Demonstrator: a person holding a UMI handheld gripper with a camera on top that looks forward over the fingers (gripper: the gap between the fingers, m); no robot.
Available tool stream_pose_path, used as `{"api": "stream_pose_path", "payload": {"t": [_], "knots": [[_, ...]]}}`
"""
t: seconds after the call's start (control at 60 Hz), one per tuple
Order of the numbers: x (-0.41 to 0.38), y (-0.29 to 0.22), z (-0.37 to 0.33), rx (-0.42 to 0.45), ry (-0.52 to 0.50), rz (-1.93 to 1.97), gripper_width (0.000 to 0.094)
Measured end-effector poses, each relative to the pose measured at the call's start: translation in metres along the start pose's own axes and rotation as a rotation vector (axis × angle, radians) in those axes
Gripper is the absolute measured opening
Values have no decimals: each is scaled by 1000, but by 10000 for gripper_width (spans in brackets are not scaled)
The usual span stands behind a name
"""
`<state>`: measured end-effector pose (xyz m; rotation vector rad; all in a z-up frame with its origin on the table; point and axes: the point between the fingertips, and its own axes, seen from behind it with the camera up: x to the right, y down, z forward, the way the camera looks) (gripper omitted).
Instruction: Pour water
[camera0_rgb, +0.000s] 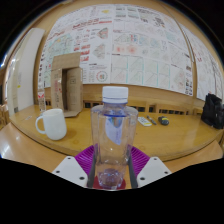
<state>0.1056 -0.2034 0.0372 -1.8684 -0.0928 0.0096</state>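
Note:
A clear plastic water bottle (112, 135) with a white cap stands upright between my fingers, its sides pressed by the magenta pads (84, 157). My gripper (111, 172) is shut on the bottle, which appears lifted a little above the wooden table (175, 135). A white mug (51, 123) with a handle stands on the table to the left, beyond the fingers. The bottle's water level is hard to make out.
A brown cardboard box (66, 82) stands behind the mug. Small objects (147, 121) lie on the table right of the bottle, and a dark bag (212, 112) sits at the far right. A wall with large printed posters (120, 45) rises behind the table.

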Motion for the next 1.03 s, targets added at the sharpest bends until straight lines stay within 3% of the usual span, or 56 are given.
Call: {"api": "stream_pose_path", "payload": {"t": [0.067,0.15,0.2,0.417,0.75,1.033], "knots": [[2,6,-3,-57,15,-2,566],[0,15,-14,-129,13,16,873],[1,16,-27,-152,27,20,837],[-13,2,-133,-212,86,11,854],[-73,-10,-321,-190,134,-3,851],[-92,-11,-384,-169,146,-20,852]]}}
